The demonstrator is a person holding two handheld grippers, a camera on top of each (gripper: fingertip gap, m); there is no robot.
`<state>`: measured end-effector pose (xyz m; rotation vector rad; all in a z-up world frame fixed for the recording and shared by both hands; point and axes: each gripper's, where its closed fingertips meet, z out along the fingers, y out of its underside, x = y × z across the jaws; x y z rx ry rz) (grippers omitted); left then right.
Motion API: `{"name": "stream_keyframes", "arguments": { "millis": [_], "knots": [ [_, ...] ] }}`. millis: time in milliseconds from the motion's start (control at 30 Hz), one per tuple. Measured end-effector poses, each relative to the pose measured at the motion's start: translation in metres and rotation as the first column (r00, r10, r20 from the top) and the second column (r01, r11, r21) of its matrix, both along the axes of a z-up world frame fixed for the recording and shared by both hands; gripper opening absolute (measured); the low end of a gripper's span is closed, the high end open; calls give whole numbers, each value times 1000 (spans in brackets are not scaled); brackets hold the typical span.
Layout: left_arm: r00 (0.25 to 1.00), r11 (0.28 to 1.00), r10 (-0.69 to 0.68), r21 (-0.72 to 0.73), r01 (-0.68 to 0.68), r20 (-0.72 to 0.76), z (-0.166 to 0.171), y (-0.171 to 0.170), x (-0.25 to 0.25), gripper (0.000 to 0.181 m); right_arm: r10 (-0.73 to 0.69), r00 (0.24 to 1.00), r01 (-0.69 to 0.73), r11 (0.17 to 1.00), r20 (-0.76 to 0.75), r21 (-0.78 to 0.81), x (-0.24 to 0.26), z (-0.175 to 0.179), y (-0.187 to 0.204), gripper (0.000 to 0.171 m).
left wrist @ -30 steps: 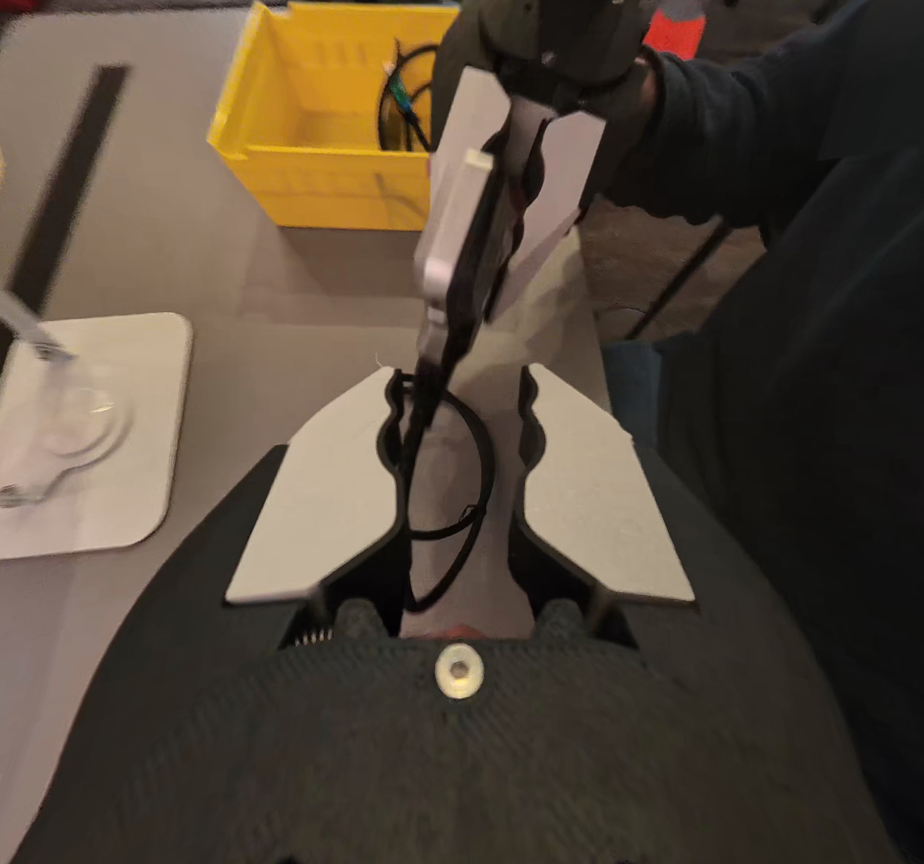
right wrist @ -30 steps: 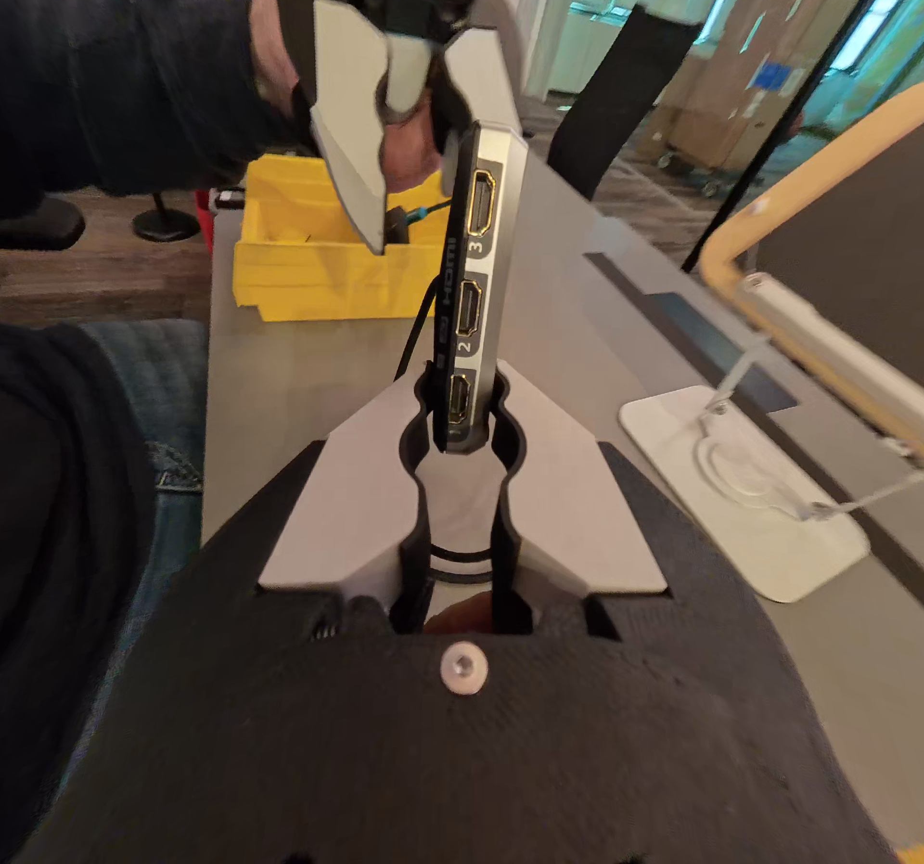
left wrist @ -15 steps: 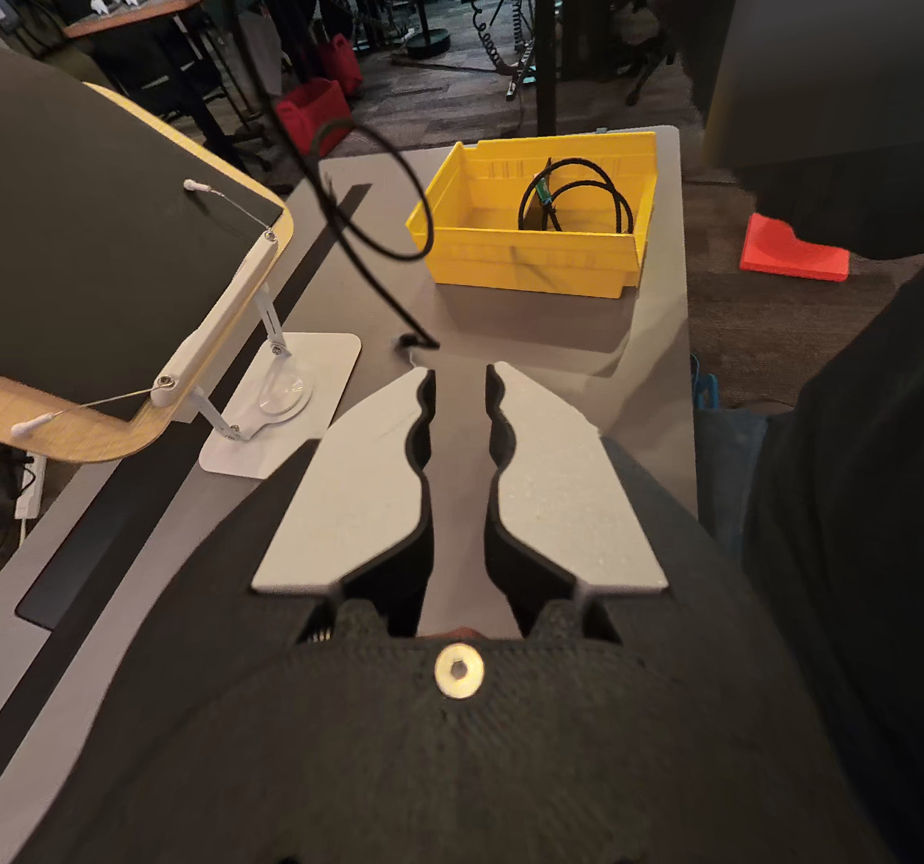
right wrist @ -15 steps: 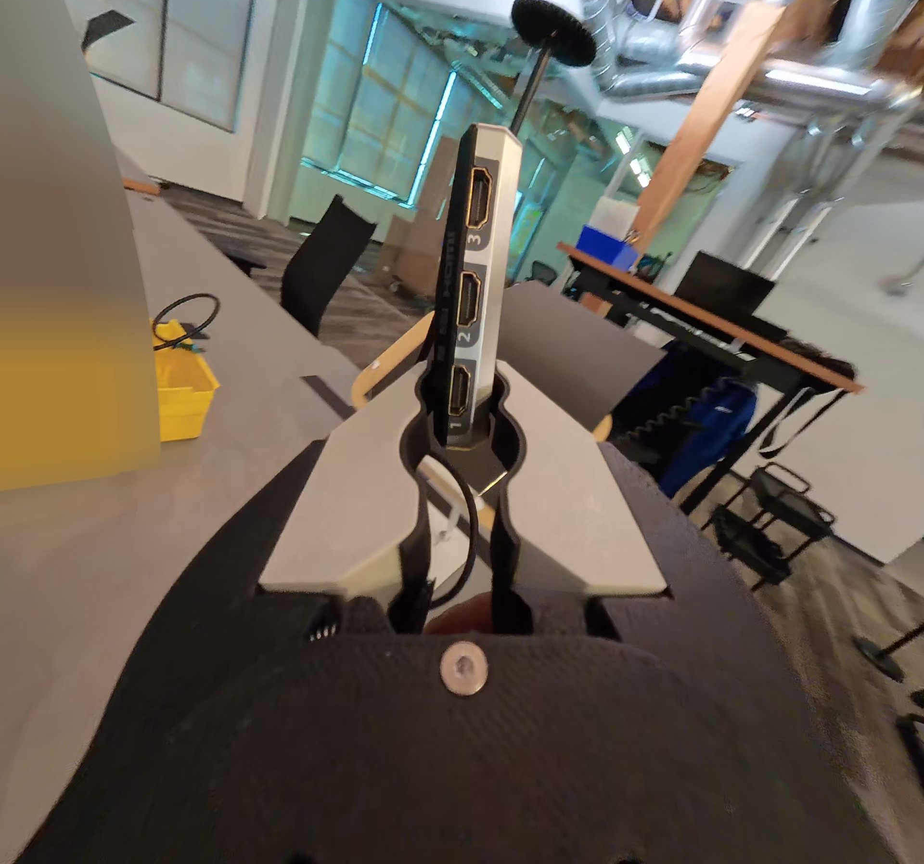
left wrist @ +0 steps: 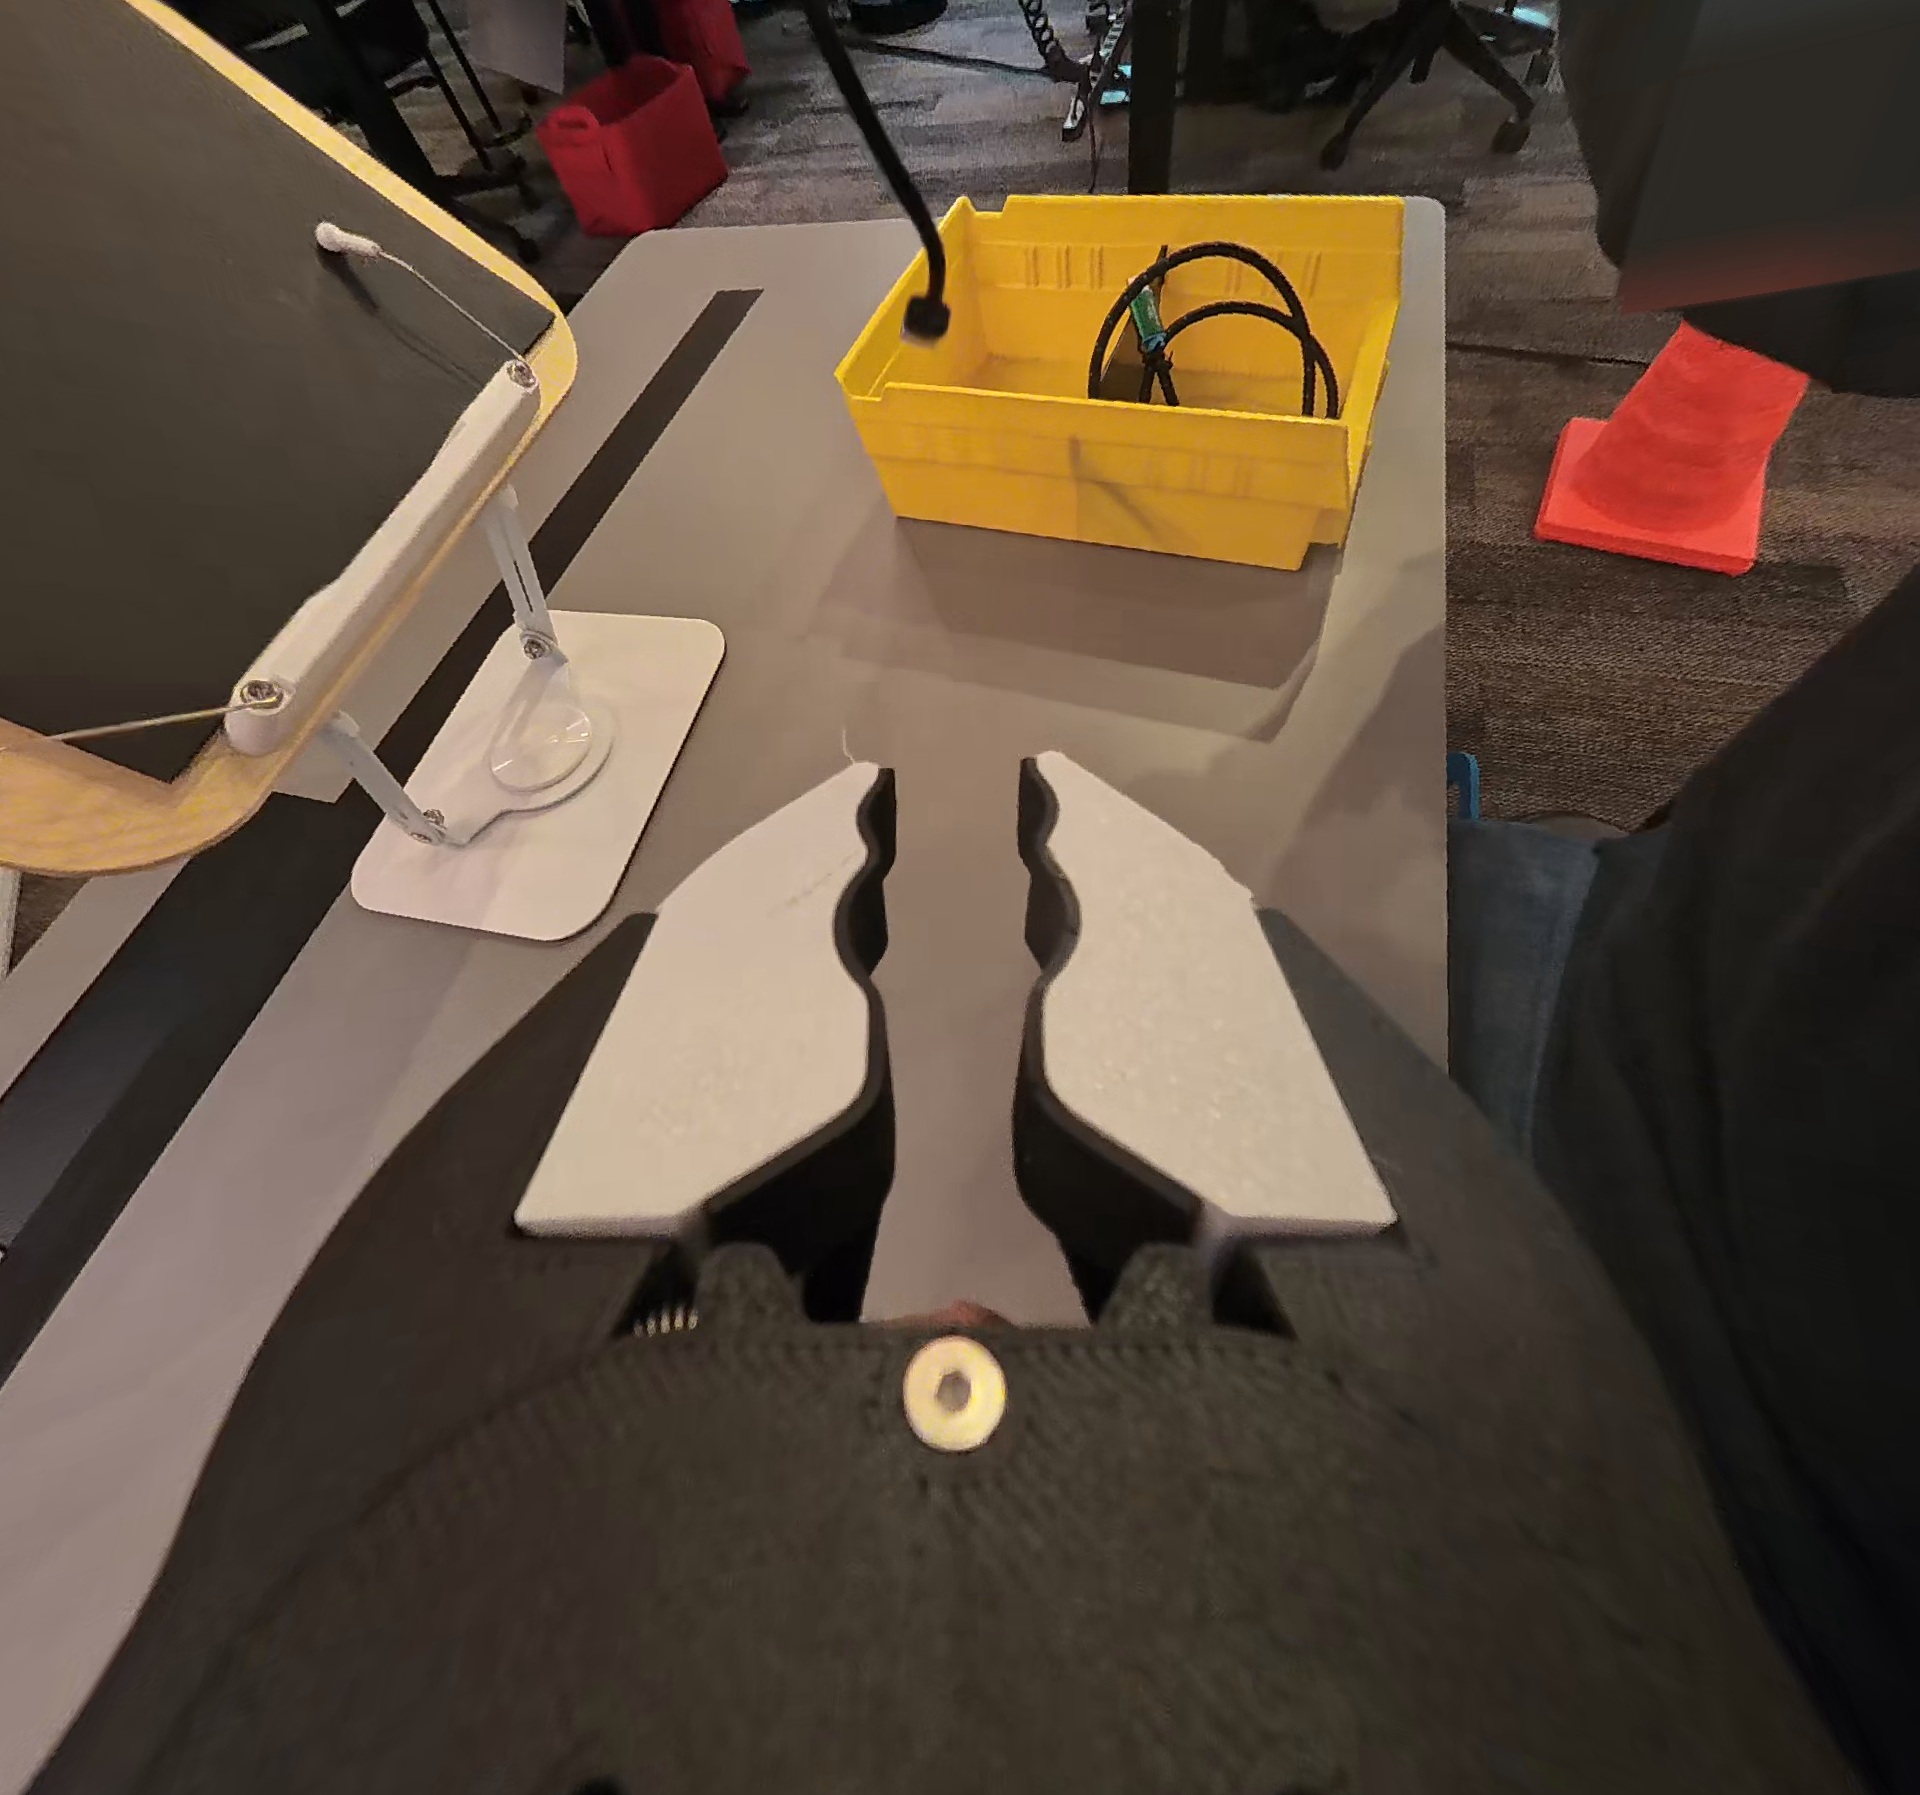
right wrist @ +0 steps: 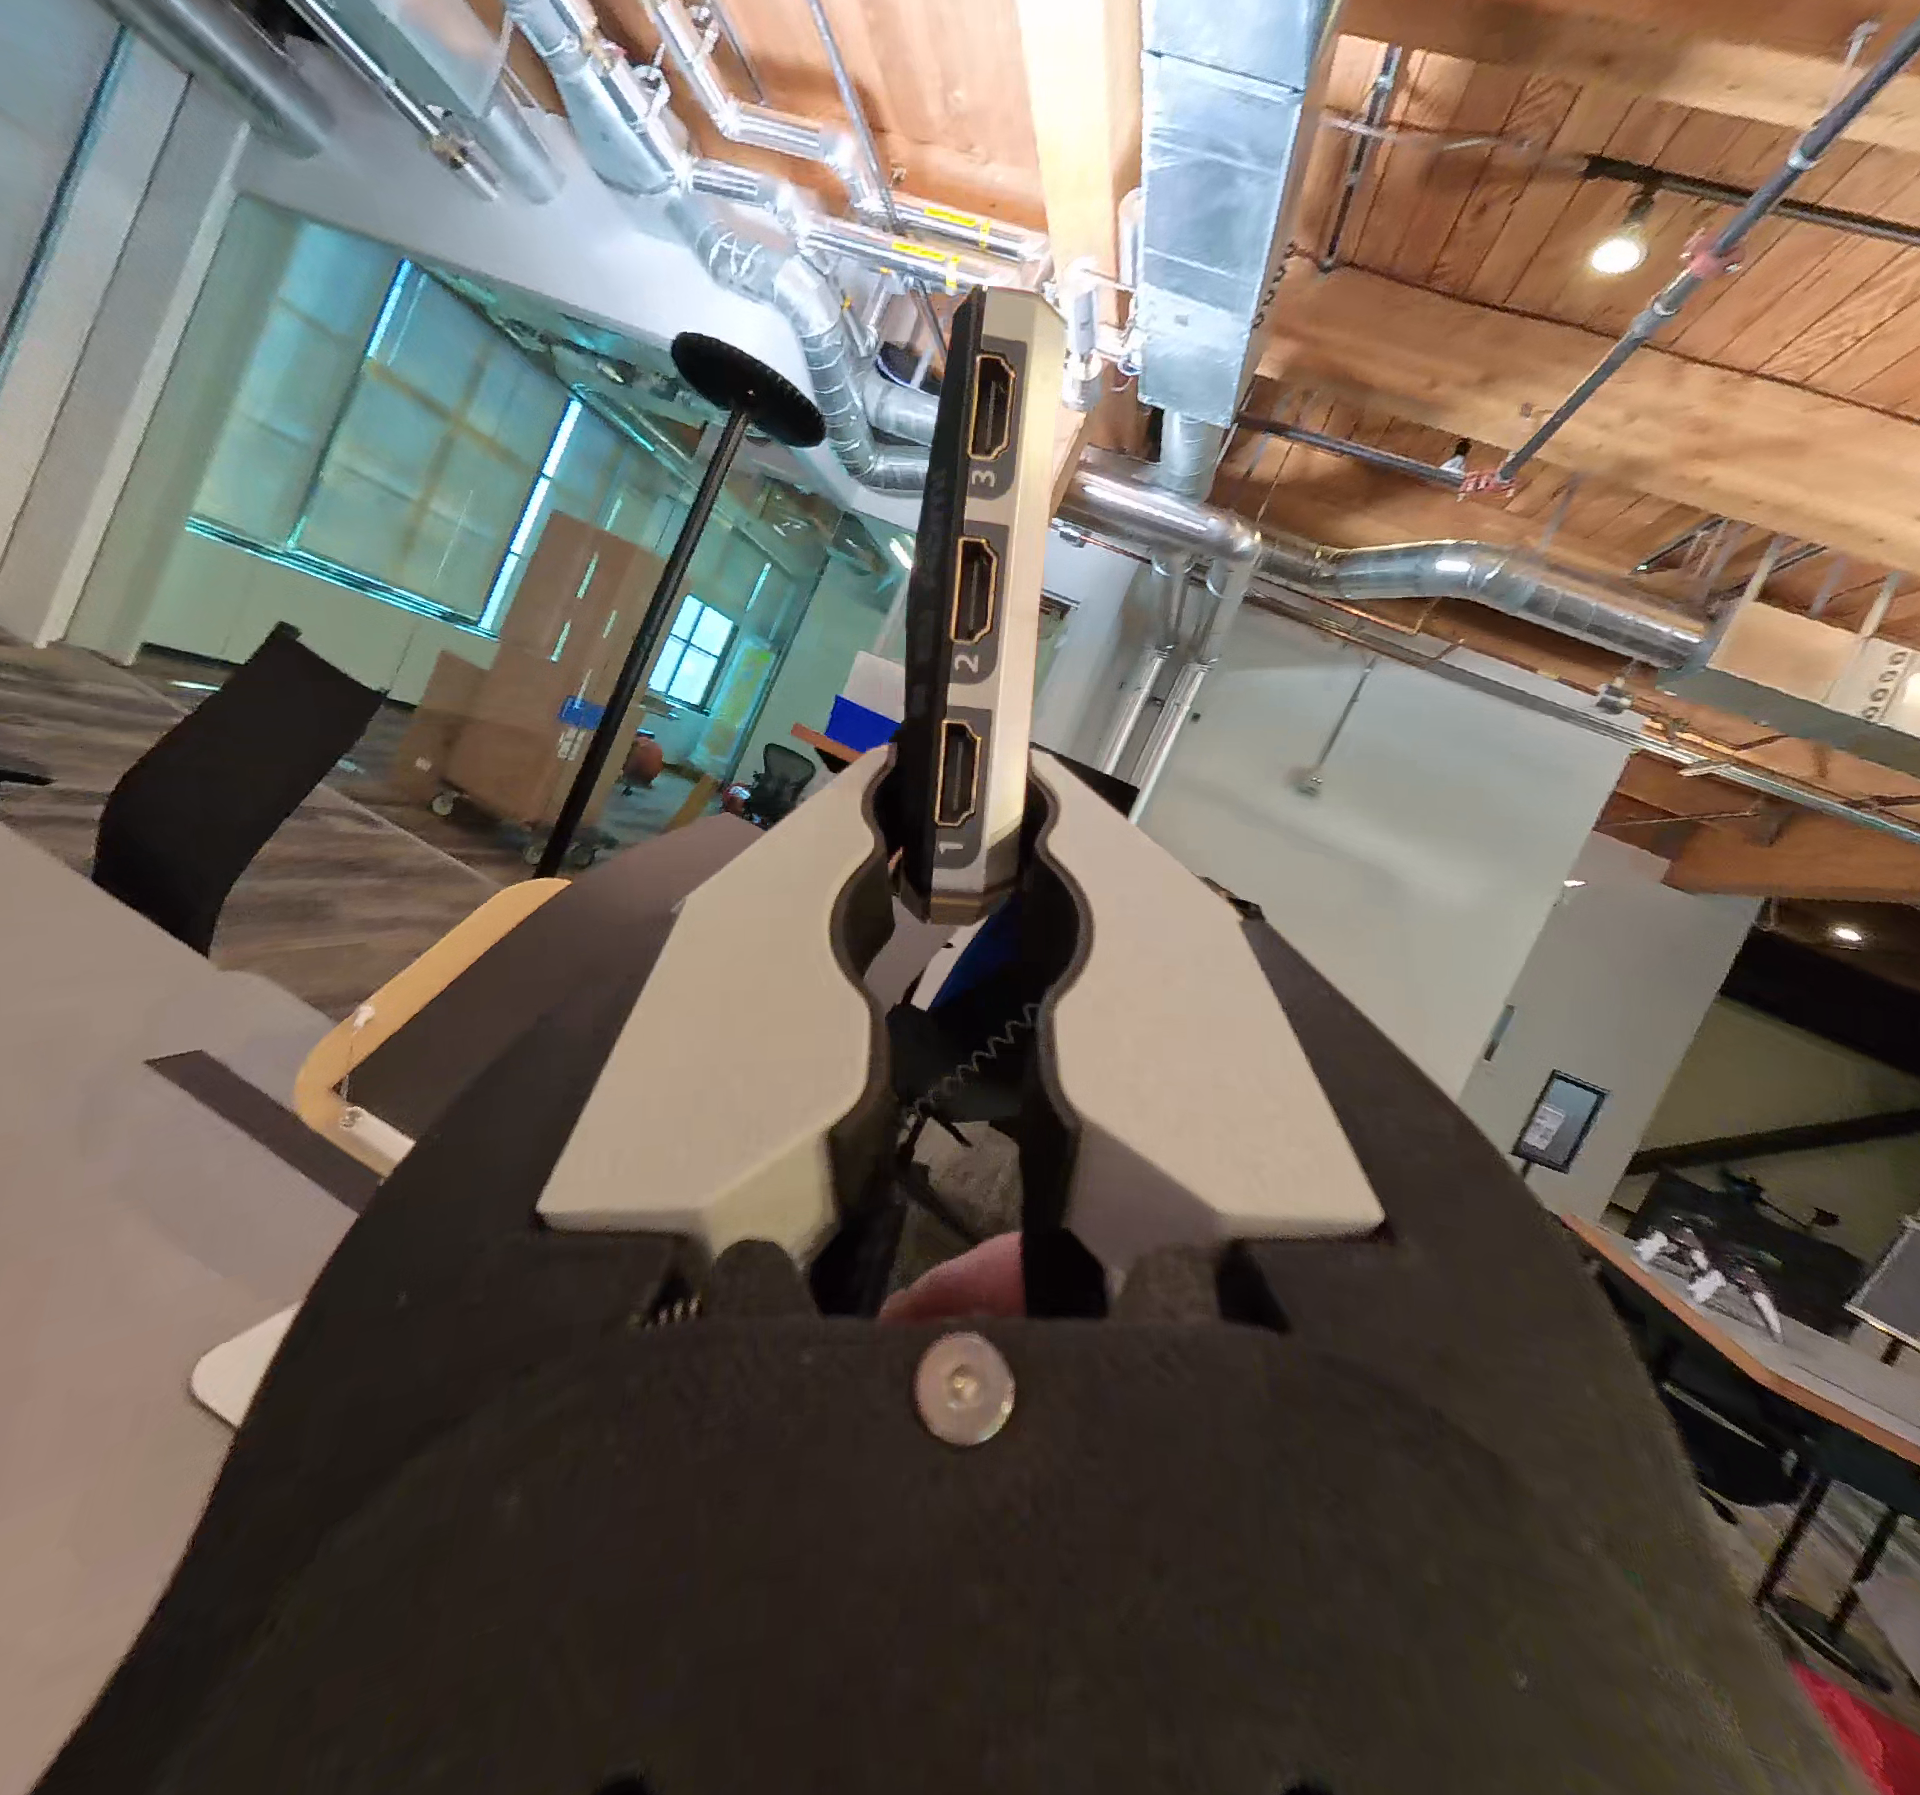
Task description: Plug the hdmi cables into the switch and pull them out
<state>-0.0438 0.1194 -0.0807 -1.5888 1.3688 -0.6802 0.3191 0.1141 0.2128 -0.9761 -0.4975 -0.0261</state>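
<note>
**Switch clamped upright in my right gripper; left gripper empty over the tabletop**

Left wrist view, left to right. At the tabletop's (left wrist: 790, 540) left edge a tilted black board (left wrist: 187, 374) with a wood rim stands on a white stand (left wrist: 540, 789), whose flat base rests on the surface beside a dark strip (left wrist: 644, 426) running toward the far edge. My left gripper (left wrist: 951, 789) hangs above the near middle of the tabletop, its fingers (left wrist: 727, 1018) apart with bare surface showing between them and nothing held. A black cable (left wrist: 883, 124) hangs down from above; its end lies in front of the left far rim of the yellow bin (left wrist: 1101, 467), and I cannot tell whether it touches. The bin sits at the far right corner and holds a coiled black cable (left wrist: 1247, 332) with a green tie. Beyond the right edge, an orange cone (left wrist: 1662, 457) stands on the floor.

Right wrist view. My right gripper (right wrist: 961, 789) is tilted up toward the ceiling, closed on the lower end of the switch (right wrist: 982, 602). The switch stands nearly upright, leaning slightly left, its three ports facing me; all three are empty, the lowest sitting between the fingertips. Left of it, a black pole with a round top (right wrist: 665, 623) stands well behind.
</note>
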Motion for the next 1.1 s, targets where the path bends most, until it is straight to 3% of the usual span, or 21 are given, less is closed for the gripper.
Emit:
{"name": "stream_keyframes", "arguments": {
  "millis": [133,267,400,533,667,833,1100],
  "knots": [
    [1000,1000,17,-24,-17,13,-5,2,-3,23,-102,994,103,995,37,-17,16,-7,4,17],
    [998,998,48,-51,-46,27,-10,6,-7,37,-155,984,164,982,88,-94,23,-42,20,17],
    [998,997,49,-56,-47,27,-15,3,-11,38,-179,971,217,940,158,-265,34,-119,58,17],
    [998,996,57,-63,-57,0,-22,2,-14,41,-111,984,165,862,140,-479,44,-204,92,17],
    [997,995,76,-61,-77,-28,-26,5,-18,44,-118,979,199,734,167,-649,68,-278,116,17],
    [994,994,96,-54,-98,-42,-28,7,-22,44,-112,972,233,598,207,-767,92,-342,121,17],
    [990,991,115,-58,-120,-81,-36,10,-29,47,42,877,458,225,479,-860,113,-446,89,17]
  ]
}}
